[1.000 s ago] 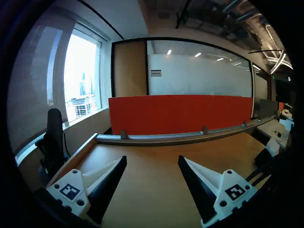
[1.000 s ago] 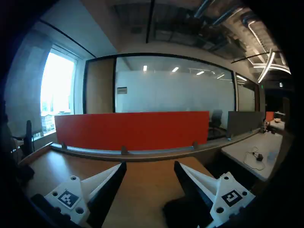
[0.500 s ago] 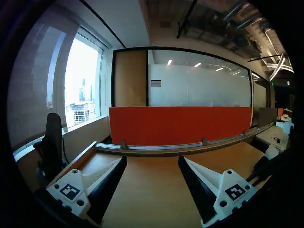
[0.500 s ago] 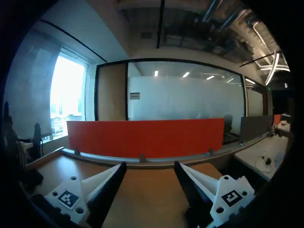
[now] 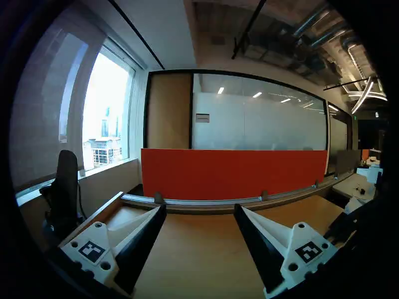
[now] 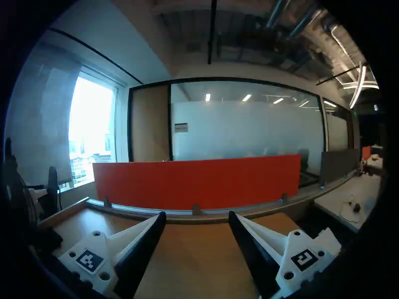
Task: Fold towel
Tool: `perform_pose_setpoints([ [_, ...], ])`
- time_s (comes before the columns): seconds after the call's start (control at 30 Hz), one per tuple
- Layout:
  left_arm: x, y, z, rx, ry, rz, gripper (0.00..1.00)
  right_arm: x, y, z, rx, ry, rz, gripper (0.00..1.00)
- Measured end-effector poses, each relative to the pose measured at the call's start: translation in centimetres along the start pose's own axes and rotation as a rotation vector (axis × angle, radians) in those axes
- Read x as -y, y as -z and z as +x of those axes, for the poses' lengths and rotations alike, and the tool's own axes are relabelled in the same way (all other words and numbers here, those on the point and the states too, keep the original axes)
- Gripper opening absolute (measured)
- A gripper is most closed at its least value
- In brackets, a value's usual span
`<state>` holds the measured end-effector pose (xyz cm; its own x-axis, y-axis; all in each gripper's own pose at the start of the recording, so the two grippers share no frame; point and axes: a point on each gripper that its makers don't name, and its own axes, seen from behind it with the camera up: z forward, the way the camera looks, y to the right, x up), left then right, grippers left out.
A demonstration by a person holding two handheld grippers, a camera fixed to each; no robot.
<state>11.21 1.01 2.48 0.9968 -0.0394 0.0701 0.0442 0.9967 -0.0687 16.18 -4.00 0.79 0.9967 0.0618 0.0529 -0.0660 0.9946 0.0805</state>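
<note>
My left gripper is held level above a wooden desk, its two white-and-black fingers spread wide with nothing between them. My right gripper hovers over the same desk, also open and holding nothing. Both cameras look across the desk toward the red divider panel, which is also in the right gripper view. At the right edge of the left gripper view, a dark shape with a white part is the other gripper, partly hidden.
The red panel stands along the desk's far edge on a grey rail. A black office chair sits at the left by the window. A white desk with a cable lies to the right. Glass wall behind.
Both grippers have tilted upward, so the desk and divider sit lower in view. The right view has also swung rightward. Both stay open.
</note>
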Motion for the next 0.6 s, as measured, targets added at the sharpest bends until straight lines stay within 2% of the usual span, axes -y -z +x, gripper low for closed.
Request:
perform_pose_setpoints([
  [0.3, -0.4, -0.2, -0.3, -0.03, -0.032, -0.041, 1.0, 1.4, 0.0, 0.4, 0.013, 0.003, 0.015, 0.97],
  [0.6, -0.2, -0.4, -0.8, -0.081, -0.052, -0.044, 1.0, 3.5, -0.1, 1.0, 0.028, 0.002, 0.03, 0.97],
])
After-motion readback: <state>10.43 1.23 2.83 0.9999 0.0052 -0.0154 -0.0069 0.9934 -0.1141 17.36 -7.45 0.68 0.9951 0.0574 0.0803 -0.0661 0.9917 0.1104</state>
